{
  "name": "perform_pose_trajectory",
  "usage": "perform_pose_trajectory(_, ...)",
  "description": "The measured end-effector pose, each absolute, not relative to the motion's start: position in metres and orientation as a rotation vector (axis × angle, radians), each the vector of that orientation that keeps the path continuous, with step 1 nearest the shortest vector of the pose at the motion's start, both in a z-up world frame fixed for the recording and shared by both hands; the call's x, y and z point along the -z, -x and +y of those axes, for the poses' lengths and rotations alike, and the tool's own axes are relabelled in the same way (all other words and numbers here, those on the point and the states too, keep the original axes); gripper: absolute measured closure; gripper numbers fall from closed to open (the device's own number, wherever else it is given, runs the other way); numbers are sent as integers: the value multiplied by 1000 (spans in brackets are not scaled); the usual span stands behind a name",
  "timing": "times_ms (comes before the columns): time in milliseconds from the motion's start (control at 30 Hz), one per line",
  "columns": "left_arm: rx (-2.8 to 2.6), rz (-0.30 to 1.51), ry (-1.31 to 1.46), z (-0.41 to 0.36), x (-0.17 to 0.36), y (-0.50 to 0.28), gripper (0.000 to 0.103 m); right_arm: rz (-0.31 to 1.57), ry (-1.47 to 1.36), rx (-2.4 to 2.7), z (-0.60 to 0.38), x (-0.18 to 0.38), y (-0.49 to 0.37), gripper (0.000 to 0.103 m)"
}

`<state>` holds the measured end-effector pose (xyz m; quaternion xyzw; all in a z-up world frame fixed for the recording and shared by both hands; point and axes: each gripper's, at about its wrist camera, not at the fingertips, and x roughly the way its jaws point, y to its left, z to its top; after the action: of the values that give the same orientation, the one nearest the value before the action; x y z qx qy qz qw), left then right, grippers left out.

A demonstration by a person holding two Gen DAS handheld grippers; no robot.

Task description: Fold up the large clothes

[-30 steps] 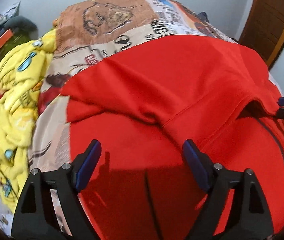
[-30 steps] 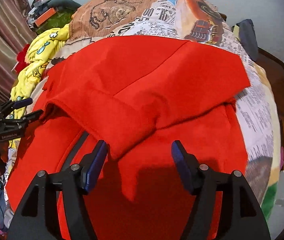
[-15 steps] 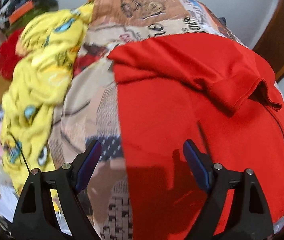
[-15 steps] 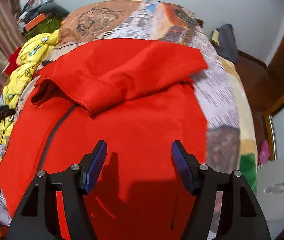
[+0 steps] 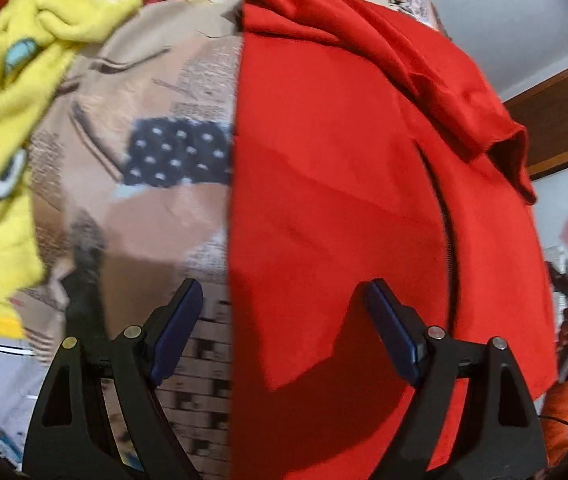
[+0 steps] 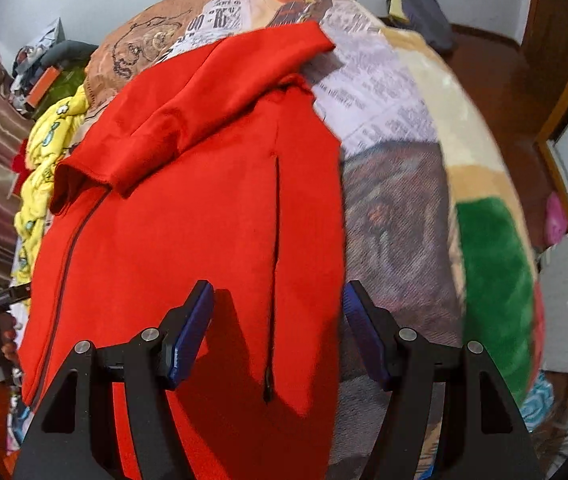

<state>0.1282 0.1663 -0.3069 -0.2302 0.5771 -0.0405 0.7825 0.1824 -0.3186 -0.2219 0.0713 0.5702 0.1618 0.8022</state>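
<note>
Two pairs of tongs, both gaping and empty, poised over a half-folded jacket.

Spread flat on the bed's patchwork-print blanket (image 5: 152, 92) lies the red fleece zip-up jacket (image 5: 335, 184), directly ahead of and beneath both tools: the left tongs (image 5: 284, 326) straddle its side edge, one finger over blanket, the other over cloth, while the right tongs (image 6: 278, 330) straddle the opposite edge. Both sleeves look already crossed over the chest, so I judge the sleeve fold done and the side or bottom-to-top folds still to do. Compared with a second ago, each tool has slid outward from the jacket's middle to its own edge, with gaps unchanged. A crumpled yellow printed garment (image 5: 8, 92) lies further out, left of the left tongs.
</note>
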Motion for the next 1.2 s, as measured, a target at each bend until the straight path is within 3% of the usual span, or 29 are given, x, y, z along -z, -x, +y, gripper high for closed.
perform_pose_trajectory(67, 122, 1238, 540, 165, 308, -129, 25, 1213, -159, -360, -316, 225, -181, 37)
perform_pose_trajectory(200, 177, 1225, 582, 161, 304, -130, 54, 1187, -157, -397, -310, 227, -181, 45)
perform_pose_trajectory(267, 164, 1220, 544, 157, 300, -131, 74, 1181, -169, -425, -307, 226, -181, 71)
perform_pose_trajectory(300, 158, 1219, 525, 154, 297, -132, 89, 1182, -169, -433, -305, 225, -183, 78)
perform_pose_trajectory(333, 147, 1219, 497, 151, 294, -134, 96, 1182, -160, -439, -302, 224, -184, 87)
perform_pose_trajectory(400, 130, 1201, 462, 146, 284, -137, 97, 1160, -151, -458, -300, 219, -186, 91)
perform_pose_trajectory(800, 34, 902, 360, 164, 186, -173, 98, 946, -146, -468, -301, 168, -210, 93)
perform_pose_trajectory(1100, -35, 1095, 287, 159, 268, -195, 96, 1066, -136, -387, -291, 220, -236, 90)
perform_pose_trajectory(1200, -18, 1149, 248, 153, 284, -193, 94, 1100, -132, -399, -291, 226, -231, 82)
